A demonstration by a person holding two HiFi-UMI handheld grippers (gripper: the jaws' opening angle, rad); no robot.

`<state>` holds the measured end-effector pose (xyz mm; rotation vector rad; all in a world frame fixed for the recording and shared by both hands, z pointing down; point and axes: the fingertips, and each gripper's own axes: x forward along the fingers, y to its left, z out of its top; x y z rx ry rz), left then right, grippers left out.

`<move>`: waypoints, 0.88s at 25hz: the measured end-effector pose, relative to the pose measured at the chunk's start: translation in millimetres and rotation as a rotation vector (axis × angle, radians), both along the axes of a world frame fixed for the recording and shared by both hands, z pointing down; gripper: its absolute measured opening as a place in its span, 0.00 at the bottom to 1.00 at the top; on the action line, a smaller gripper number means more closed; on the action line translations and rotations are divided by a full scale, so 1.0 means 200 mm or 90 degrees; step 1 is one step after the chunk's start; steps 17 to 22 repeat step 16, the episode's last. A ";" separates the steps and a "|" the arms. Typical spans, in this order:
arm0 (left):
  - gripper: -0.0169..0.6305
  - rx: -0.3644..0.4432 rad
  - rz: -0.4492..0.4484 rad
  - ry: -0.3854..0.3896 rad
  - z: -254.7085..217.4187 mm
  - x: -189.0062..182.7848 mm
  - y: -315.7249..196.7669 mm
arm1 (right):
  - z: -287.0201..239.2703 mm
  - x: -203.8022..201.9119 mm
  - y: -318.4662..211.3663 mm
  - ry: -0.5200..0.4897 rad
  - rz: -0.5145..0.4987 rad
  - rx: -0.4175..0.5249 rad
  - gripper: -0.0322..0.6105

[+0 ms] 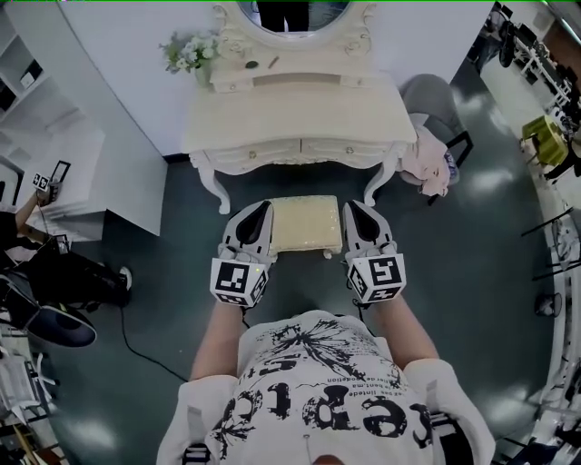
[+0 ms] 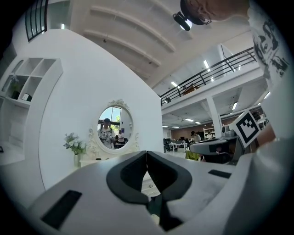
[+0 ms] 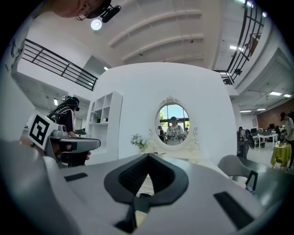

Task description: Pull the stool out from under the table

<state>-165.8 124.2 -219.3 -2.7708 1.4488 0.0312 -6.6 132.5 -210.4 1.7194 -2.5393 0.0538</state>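
The cream-cushioned stool (image 1: 306, 224) is framed between the left gripper (image 1: 261, 209) and the right gripper (image 1: 351, 209), one laid along each flank of the seat, with the white dressing table (image 1: 300, 118) just ahead of both tips. Both pairs of jaws are pressed fully together and nothing is held in either. The grippers appear to be set as closed paddles, so that the seat can be squeezed between them and drawn back toward the person rather than pinched by one jaw pair. Whether either gripper is touching the cushion cannot be made out from above. The stool is seen in front of the table, its far edge close to the table's front. Its far legs are hidden by the seat, so how far it stands clear is uncertain; only one foot is shown, behind the right gripper's tips. In both gripper views the stool is lost below the jaws. The oval mirror (image 1: 295, 14) is cut off by the head view's upper edge.
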 end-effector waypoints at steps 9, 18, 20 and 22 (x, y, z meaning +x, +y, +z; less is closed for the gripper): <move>0.06 -0.009 -0.014 -0.005 -0.02 0.02 0.00 | -0.05 0.02 0.01 0.006 0.007 0.011 0.08; 0.06 -0.021 -0.009 -0.008 0.01 0.02 0.02 | -0.03 -0.01 0.06 0.003 0.003 0.008 0.08; 0.06 -0.021 -0.009 -0.008 0.01 0.02 0.02 | -0.03 -0.01 0.06 0.003 0.003 0.008 0.08; 0.06 -0.021 -0.009 -0.008 0.01 0.02 0.02 | -0.03 -0.01 0.06 0.003 0.003 0.008 0.08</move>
